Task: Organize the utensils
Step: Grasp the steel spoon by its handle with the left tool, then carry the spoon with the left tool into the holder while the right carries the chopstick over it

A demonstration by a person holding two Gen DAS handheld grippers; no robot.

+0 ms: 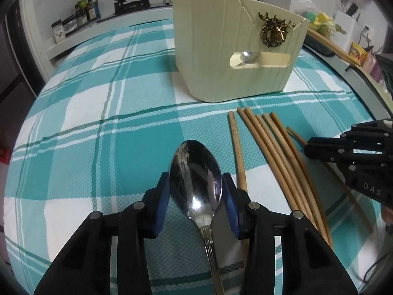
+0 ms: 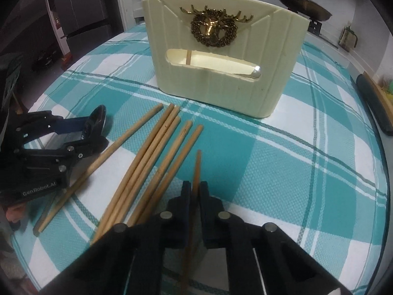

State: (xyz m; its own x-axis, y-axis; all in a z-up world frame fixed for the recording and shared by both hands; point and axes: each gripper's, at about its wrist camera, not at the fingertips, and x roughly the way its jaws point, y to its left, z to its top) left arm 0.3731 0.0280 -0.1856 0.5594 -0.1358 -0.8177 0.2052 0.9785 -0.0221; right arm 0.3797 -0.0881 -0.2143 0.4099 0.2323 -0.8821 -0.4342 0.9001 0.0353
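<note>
Left gripper (image 1: 196,191) clamping spoon (image 1: 195,172); right gripper (image 2: 194,191) pinching chopstick (image 2: 196,169). Holder (image 2: 221,56) holding few utensils; loose chopsticks (image 2: 152,157) remaining on desk.

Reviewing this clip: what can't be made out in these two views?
- Holder interior: both views show only the front slot; its walls hide how many utensils are inside.
- Spoon handle: left wrist view, cut off by the bottom edge between the left gripper fingers.
- Held chopstick: right wrist view, its lower end is hidden under the right gripper.
- Bottle labels: too small to read.
</note>
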